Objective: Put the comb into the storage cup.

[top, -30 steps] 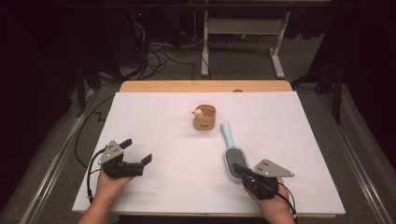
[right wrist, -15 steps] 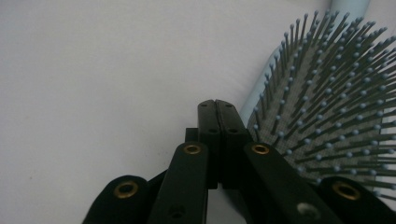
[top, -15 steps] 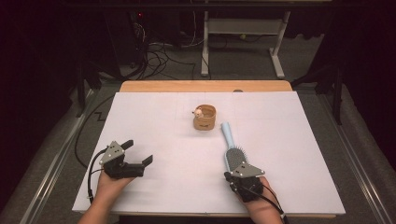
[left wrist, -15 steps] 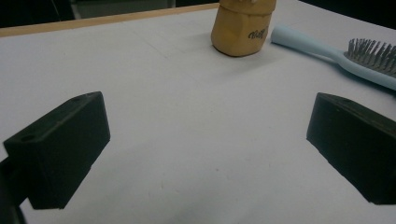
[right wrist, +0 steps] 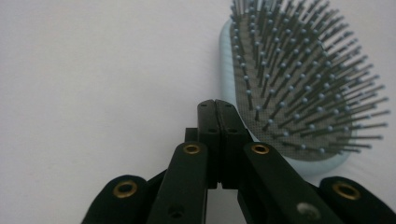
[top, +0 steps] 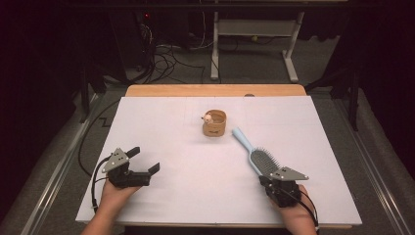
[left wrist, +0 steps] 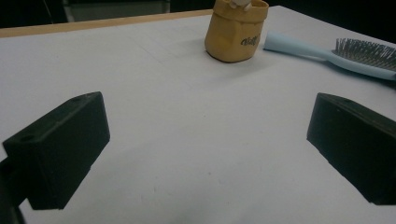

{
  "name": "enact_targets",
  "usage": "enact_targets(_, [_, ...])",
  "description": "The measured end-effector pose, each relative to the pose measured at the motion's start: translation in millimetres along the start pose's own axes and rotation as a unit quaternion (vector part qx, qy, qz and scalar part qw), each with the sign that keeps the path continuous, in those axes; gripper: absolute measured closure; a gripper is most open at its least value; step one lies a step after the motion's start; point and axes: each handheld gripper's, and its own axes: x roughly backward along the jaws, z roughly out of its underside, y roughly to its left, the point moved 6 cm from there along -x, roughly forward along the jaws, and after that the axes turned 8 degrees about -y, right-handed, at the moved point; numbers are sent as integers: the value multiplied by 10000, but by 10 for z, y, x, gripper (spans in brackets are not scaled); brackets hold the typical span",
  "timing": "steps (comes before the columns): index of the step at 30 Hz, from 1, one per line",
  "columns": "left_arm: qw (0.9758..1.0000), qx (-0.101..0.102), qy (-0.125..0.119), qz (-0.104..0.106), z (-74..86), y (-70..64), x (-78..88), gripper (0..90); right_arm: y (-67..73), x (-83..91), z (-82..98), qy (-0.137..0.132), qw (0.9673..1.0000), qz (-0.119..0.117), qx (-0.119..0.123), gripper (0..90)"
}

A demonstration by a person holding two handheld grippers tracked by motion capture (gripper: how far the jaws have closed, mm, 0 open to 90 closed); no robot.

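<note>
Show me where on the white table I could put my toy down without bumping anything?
The widest bare patch lies between the left gripper and the hairbrush, in front of the tan pot. The far left corner of the table, beyond the left gripper, is bare too. It is crowded at the near right, where the right gripper sits beside the brush head.

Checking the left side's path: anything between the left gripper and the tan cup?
Nothing. The left gripper view shows bare white table from the open jaws to the tan cup; the hairbrush lies right of it.
</note>
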Motion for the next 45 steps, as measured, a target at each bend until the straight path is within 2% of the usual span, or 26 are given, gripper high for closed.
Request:
enact_targets(3, [10000, -5, -6, 12, -6, -10, -2, 0, -29, 19, 2, -40, 10000, -47, -15, 900])
enact_targets(5, [10000, -13, -18, 34, -9, -12, -2, 0, -7, 47, -31, -198, 9996, -224, -7, 873])
enact_targets(7, [10000, -29, -6, 15, -12, -8, 0, 0, 8, 95, -96, -492, 9980, -400, 12, 850])
enact_targets(8, [10000, -46, -1, 11, -13, -6, 1, 0, 8, 95, -96, -492, 9980, -400, 12, 850])
enact_targets(11, [9999, -105, -58, -6, -16, -6, 3, 0, -23, 156, -156, -812, 9955, -473, -77, 810])
enact_targets(17, [9998, -136, -91, -63, -19, -3, 5, 0, -148, 278, -234, -1286, 9904, -410, -285, 695])
enact_targets(18, [9998, -131, -116, -36, -22, -9, 9, 0, -169, 290, -238, -1324, 9899, -392, -315, 665])
enact_targets(21, [9993, -322, -185, -89, -28, -31, 22, 30, -234, 319, -252, -1444, 9882, -307, -401, 572])
enact_targets(23, [9993, -313, -203, -89, -27, -36, 15, 23, -269, 334, -264, -1513, 9873, -233, -420, 484])
enact_targets(24, [9992, -328, -188, -96, -21, -34, 12, 11, -283, 338, -266, -1519, 9873, -196, -425, 446])
enact_targets(25, [9993, -309, -180, -95, -13, -34, 7, 0, -304, 336, -266, -1513, 9874, -139, -441, 360])
enact_targets(26, [9994, -296, -158, -81, -4, -32, 3, 0, -304, 336, -266, -1513, 9874, -139, -441, 360])
enact_targets(29, [9995, -283, -127, -88, 5, -31, -3, 0, -321, 315, -256, -1455, 9886, -42, -377, 205])
enact_targets(33, [9995, -270, -127, -68, 8, -35, -6, 0, -321, 289, -245, -1395, 9898, 28, -301, 91])
enact_targets(36, [9997, -253, -62, -25, 20, -40, -11, 0, -321, 279, -256, -1446, 9891, 75, -276, 6])
enact_targets(41, [9997, -245, -40, -7, 21, -43, -10, 0, -345, 310, -281, -1588, 9867, 204, -274, 0])
enact_targets(45, [9998, -193, -20, 10, 24, -46, -14, 0, -356, 303, -266, -1531, 9876, 214, -264, 0])
